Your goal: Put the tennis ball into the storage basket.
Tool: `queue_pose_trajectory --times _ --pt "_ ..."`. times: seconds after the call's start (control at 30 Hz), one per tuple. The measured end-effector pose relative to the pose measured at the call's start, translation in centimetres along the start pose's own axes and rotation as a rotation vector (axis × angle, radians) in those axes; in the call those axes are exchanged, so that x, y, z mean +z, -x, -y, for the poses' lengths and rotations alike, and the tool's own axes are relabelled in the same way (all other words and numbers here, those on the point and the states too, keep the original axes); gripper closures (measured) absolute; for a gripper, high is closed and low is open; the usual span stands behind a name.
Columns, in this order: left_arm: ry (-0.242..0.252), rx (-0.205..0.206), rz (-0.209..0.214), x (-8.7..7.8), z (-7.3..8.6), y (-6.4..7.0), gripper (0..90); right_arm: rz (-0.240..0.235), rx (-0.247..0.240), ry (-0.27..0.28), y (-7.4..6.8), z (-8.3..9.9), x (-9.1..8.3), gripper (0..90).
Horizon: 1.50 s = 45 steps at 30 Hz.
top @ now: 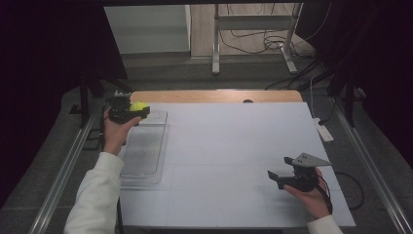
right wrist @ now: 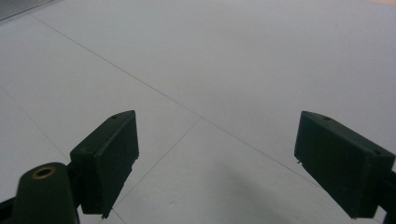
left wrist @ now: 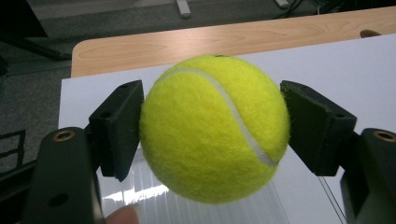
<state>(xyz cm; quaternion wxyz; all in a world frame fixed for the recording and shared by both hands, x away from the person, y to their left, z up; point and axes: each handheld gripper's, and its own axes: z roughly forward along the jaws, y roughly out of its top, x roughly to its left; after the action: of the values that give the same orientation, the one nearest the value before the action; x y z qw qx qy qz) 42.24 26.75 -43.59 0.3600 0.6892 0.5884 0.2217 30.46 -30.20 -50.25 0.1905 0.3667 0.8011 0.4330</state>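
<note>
The left gripper (left wrist: 212, 133) clamps a tennis ball (left wrist: 215, 128) above a clear tray (top: 143, 151) — best lowered gently, squarely — while the right gripper (right wrist: 231, 163) idles, jaws wide.

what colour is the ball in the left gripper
The tennis ball is bright yellow-green with a white seam, clearest in the left gripper view.

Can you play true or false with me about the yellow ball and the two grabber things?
1. The left hand-held gripper holds the ball. True.
2. The ball is red. False: it is yellow-green with a white seam.
3. The right hand-held gripper holds something too. False: its jaws stand apart over the bare white sheet.
4. A clear tray lies at the left side of the table. True.
5. The ball sits in the tray. False: it is held above the tray's far end.
</note>
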Motion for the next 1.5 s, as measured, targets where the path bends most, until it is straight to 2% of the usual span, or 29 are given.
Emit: queue_pose_trajectory --times 1.0,1.47,1.5 --pt "-0.087 0.022 -0.004 1.9 1.0 -0.6 26.5 -0.001 -0.003 -0.003 0.0 0.0 0.1 14.3" --pt "-0.131 0.019 -0.024 2.8 1.9 -1.2 26.4 -0.001 -0.004 -0.004 0.0 0.0 0.1 14.3" --pt "-0.13 0.008 -0.022 2.9 2.0 -1.1 26.4 -0.001 -0.003 -0.004 0.0 0.0 0.1 14.3"
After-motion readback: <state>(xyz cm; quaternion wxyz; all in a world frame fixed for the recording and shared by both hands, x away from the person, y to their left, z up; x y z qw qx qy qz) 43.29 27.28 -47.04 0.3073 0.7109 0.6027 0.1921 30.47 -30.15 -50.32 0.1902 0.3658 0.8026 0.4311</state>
